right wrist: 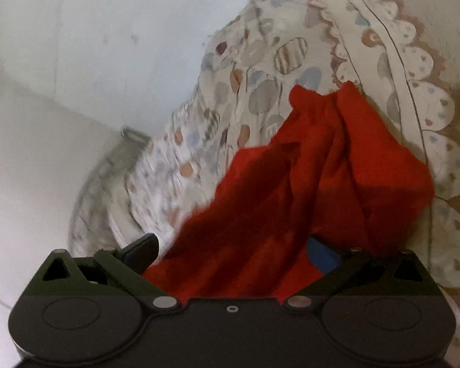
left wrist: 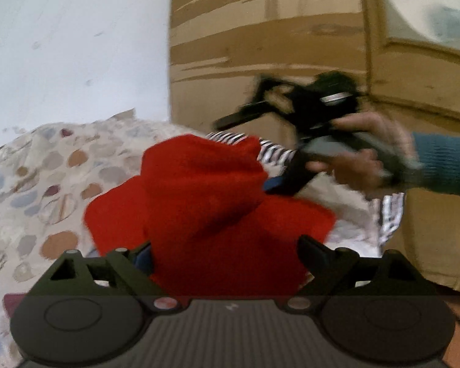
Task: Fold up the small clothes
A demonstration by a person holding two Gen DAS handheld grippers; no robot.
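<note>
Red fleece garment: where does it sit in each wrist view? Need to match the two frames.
Left wrist view: the red fleece garment fills the lower centre, bunched between the left gripper's fingers, with a striped cloth behind it.
Right wrist view: the same garment runs from centre-right down between the right gripper's fingers.
Shared landmark: the cream bedcover with coloured oval patches under the garment.

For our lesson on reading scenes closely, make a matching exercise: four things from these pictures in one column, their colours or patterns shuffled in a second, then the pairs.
Things:
1. small garment
2. bedspread
3. sleeve
4. cloth behind the garment

Looks:
A. teal knit
B. pale with coloured ovals
C. black and white stripes
D. plain red

Pairs: 1-D, 2-B, 3-A, 4-C
</note>
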